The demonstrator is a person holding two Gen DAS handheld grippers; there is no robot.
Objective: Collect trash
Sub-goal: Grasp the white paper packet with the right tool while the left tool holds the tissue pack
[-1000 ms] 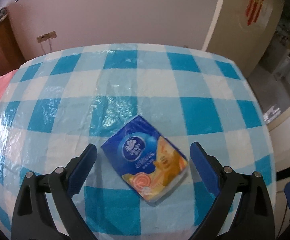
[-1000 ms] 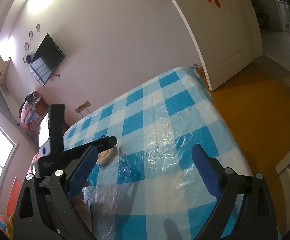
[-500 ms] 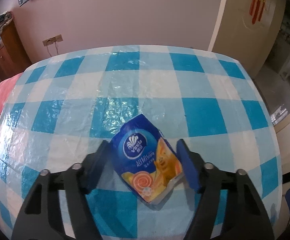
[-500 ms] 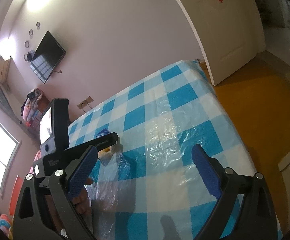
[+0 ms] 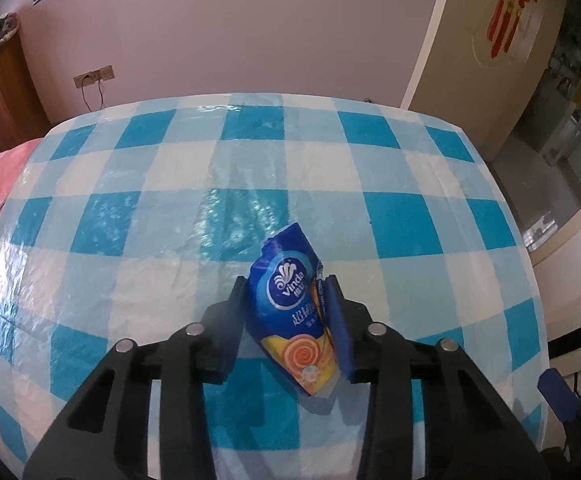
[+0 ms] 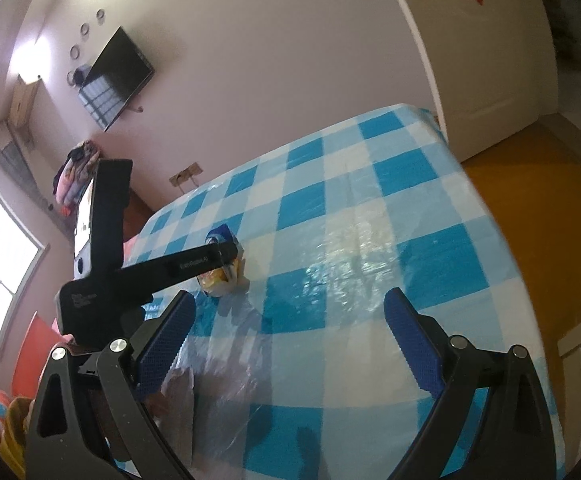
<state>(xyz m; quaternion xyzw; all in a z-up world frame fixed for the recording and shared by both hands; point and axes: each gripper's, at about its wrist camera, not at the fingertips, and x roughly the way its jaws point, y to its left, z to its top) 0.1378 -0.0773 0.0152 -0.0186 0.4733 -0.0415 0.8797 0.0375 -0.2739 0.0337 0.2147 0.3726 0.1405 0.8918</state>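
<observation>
A wide surface (image 5: 390, 216) draped in a glossy blue-and-white checked plastic cloth fills both wrist views, backed by a plain pale wall, a cream door and, in the right wrist view, a dark flat-screen television (image 6: 115, 78) mounted high.

The left tongs (image 5: 288, 300), black-armed with blue pads, are clamped from both sides on a soft blue-and-orange plastic tissue packet (image 5: 290, 304). The packet stands tilted on its long axis, its lower orange corner at or just above the cloth; whether it touches cannot be told. Its blue upper end pokes out beyond the pads and its sides are bowed inward by the squeeze. In the right wrist view the same packet (image 6: 220, 270) sits near the surface's left edge, pinched at the tip of the left tongs (image 6: 230, 256).

The right tongs (image 6: 286, 340) hang wide apart and hold nothing, well clear of the packet.

By its look the packet is light and yielding, with a slick film wrapper that could slide between the pads if the grip slackens. It crumples, not cracks, so firm pressure should do no harm. The hold across its middle seems sound; a pinch nearer the loose blue end would likely fold it.
</observation>
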